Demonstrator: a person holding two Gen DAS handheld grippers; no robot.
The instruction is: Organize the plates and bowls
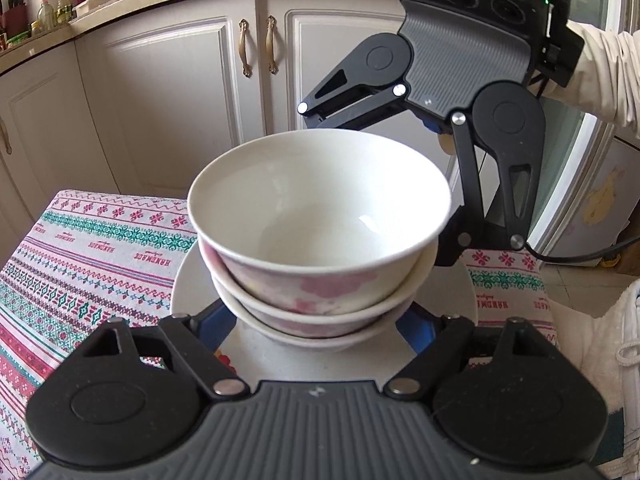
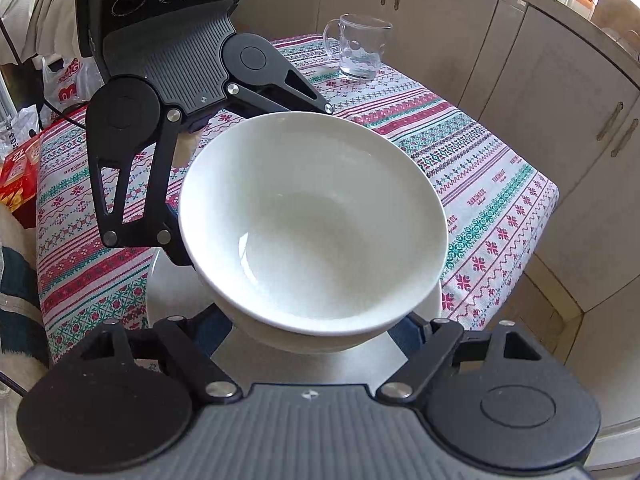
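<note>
With both the left tool (image 1: 316,330) and right tool (image 2: 316,326) straddling the nested white ceramic bowls (image 1: 320,216) on the white round plate (image 1: 182,292), fingertip contact hidden so grip unclear, uneven pressure could tip the 3-bowl stack off that plate.

Three nested white ceramic bowls (image 1: 320,216) sat on a round white plate (image 1: 188,280) on the patterned tablecloth (image 1: 80,248); the clear glass mug (image 2: 358,50) stood well apart behind.

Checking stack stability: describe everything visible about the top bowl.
The top bowl is white glazed ceramic, faded pink floral print outside, plain and empty inside. It sits upright, slightly tilted, nested in two similar bowls stacked on a white plate on the patterned tablecloth. Both grippers flank the stack; whether their pads touch it is hidden.
</note>
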